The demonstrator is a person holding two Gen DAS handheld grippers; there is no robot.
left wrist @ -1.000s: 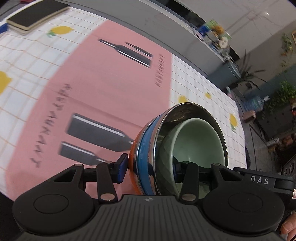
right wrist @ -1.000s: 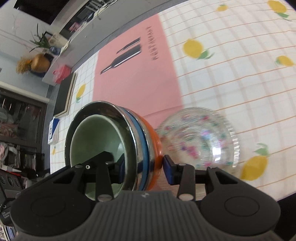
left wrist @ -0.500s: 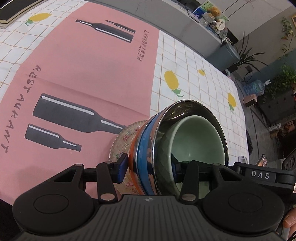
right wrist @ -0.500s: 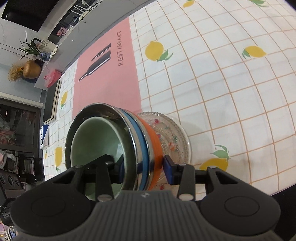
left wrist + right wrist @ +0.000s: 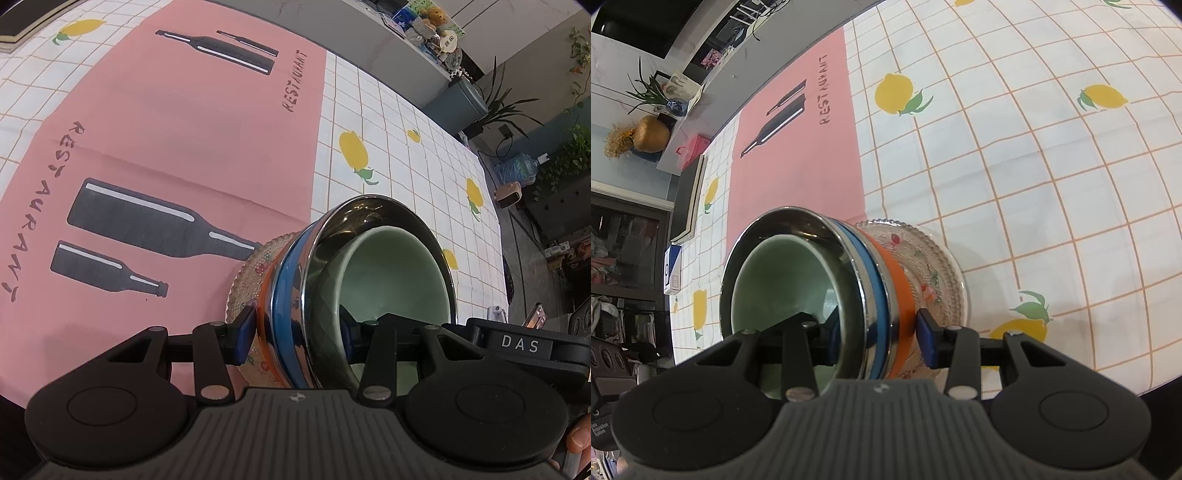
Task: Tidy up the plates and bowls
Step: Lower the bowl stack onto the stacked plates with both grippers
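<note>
Both the left claw [image 5: 293, 334] and right claw [image 5: 877, 338] are clamping the nested bowl stack [image 5: 354, 280] at lower centre, needing level, even lowering onto the glass plate [image 5: 938, 273].

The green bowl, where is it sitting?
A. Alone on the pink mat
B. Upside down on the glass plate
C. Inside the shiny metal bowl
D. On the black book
C: the green bowl nests inside the shiny metal bowl, whose rim rings it in both wrist views.
</note>
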